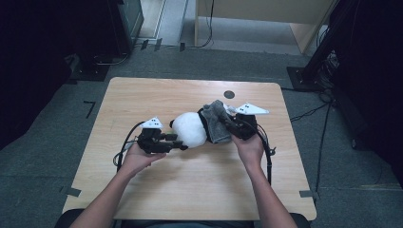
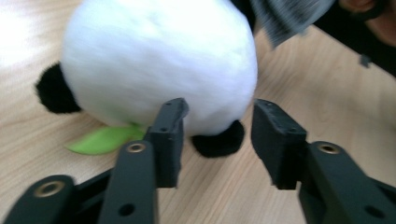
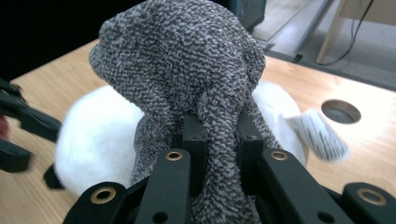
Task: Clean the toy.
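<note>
My right gripper [image 3: 217, 140] clamped the speckled grey knitted cloth [image 3: 187, 70], hiding the white-and-black plush panda's [image 2: 159, 65] head; my left gripper [image 2: 217, 135] stood apart, empty.

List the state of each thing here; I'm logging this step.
Panda plush: lying on the table, grey knit cloth over its far end.
Grey knit cloth: pinched, bunched.
Right gripper: shut on the cloth.
Left gripper: open, by the plush's black foot.

I work over a pale wooden surface [image 1: 157, 190] with a round hole [image 1: 229, 94], grey floor [image 1: 38, 142] around, dark stands flanking, cables [image 1: 309, 113] trailing.
</note>
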`<state>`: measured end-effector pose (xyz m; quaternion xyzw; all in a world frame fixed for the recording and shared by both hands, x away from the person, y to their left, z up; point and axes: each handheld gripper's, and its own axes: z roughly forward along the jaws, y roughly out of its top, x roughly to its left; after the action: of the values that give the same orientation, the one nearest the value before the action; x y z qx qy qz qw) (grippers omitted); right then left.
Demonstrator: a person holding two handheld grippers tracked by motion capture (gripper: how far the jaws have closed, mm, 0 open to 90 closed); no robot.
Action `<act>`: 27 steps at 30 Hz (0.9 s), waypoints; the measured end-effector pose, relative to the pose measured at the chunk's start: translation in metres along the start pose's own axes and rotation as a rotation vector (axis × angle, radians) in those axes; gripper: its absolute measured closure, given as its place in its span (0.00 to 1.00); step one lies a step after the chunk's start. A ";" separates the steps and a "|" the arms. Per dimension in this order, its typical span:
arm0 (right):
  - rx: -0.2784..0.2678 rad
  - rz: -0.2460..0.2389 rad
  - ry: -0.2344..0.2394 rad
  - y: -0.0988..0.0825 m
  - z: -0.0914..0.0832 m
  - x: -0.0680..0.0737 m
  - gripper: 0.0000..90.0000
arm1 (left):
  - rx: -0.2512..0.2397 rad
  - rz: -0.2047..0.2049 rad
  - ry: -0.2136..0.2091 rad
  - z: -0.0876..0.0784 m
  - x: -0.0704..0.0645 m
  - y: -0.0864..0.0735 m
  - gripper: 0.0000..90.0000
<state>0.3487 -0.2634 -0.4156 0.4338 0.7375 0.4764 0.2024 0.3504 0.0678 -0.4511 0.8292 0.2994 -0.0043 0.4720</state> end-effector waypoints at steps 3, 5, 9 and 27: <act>-0.001 0.026 0.011 -0.004 0.000 -0.005 0.89 | -0.011 0.010 -0.004 -0.007 0.004 0.005 0.50; 0.002 0.032 0.019 -0.005 0.001 -0.007 0.89 | -0.011 0.016 0.001 -0.011 0.008 0.009 0.48; 0.011 0.007 0.002 -0.007 0.002 -0.010 0.88 | -0.023 0.014 -0.003 -0.015 0.018 0.017 0.46; 0.018 0.009 0.000 -0.009 0.001 -0.035 0.87 | -0.007 0.053 -0.108 0.017 0.056 0.033 0.44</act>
<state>0.3646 -0.2936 -0.4287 0.4391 0.7396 0.4707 0.1964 0.4171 0.0696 -0.4510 0.8338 0.2513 -0.0356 0.4903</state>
